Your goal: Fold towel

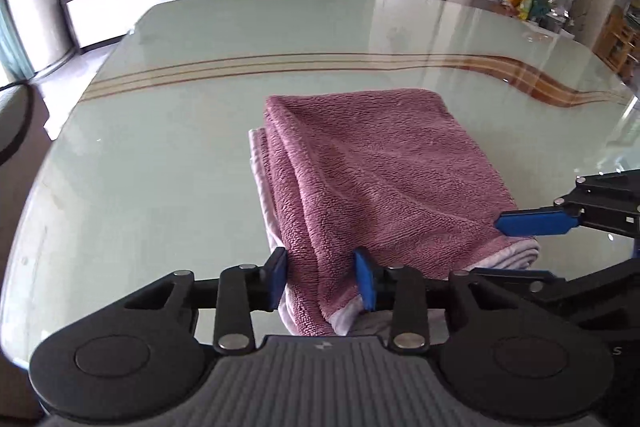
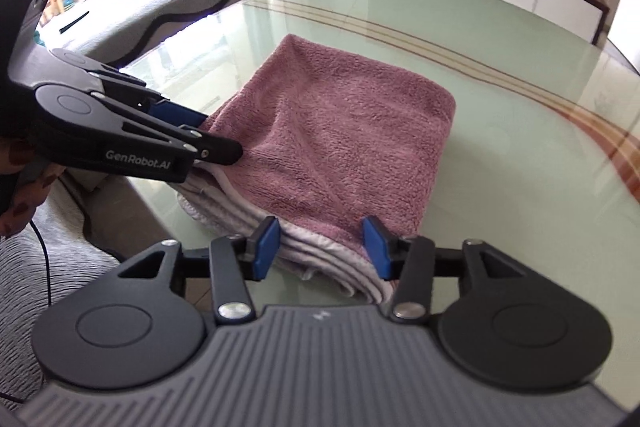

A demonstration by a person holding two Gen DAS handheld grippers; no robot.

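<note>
- Our left tongs (image 1: 322, 279) stand partly open astride the near left corner of the towel (image 1: 384, 179); the bunched cloth lies between the blue pads (image 1: 366, 283), which seem to brush it without a firm squeeze.
- Our right tongs (image 2: 322, 247) are also partly open, straddling the pale layered edge at the near right corner; the pads (image 2: 266, 247) sit beside the cloth, and we see no pinch there.
- We judge the step in hand to be taking hold of both near corners, either for one more fold or to square the stack.
- To do it well, we should catch every layer at each corner, close both tongs evenly, and lift the two corners together so the edge stays straight.
- We should carry the edge low over the cloth, so the stack underneath does not slide on the smooth bench (image 1: 168, 163).
- The towel is dusty pink terry with a paler hem, already folded into a thick rectangle of several layers.
- Its left side is rumpled into ridges; the far fold looks rounded and tidy.
- It lies on the glass-topped bench, close to the near edge.
</note>
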